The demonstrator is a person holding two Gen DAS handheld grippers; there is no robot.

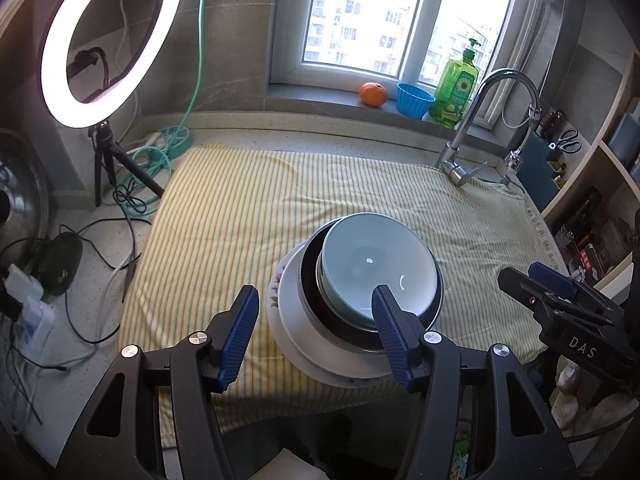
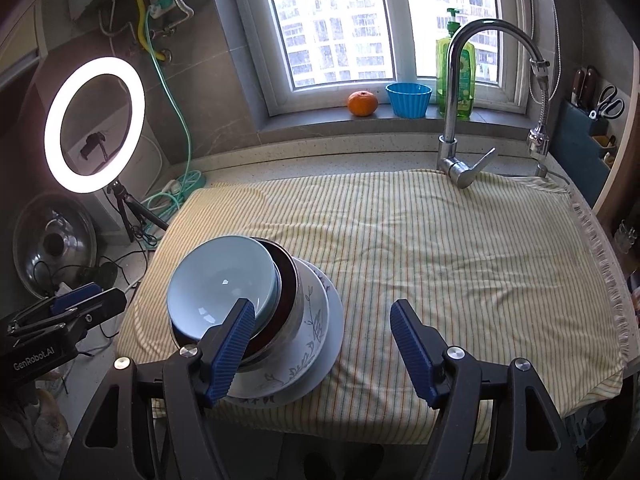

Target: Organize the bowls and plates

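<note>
1. Left gripper (image 1: pixel 314 334): jaws spread wide, holding nothing, above the near edge of the striped cloth (image 1: pixel 240 216); its right finger overlaps the stack's near rim in the left wrist view.
2. Right gripper (image 2: pixel 322 346): jaws spread wide, empty, to the right of the stack.
3. Stack, near the cloth's front edge: pale blue bowl (image 1: pixel 376 264) nested in a dark metal bowl (image 1: pixel 434 302), on a white plate (image 1: pixel 296 320).
4. Only the right wrist view shows the leaf-patterned dish (image 2: pixel 312 320) between metal bowl and plate clearly.
5. Windowsill: orange (image 1: pixel 373 94), blue cup (image 1: pixel 414 100), green soap bottle (image 1: pixel 456 88); faucet (image 2: pixel 460 92) at the cloth's far right corner; ring light (image 2: pixel 94 124) beyond its left edge.
</note>
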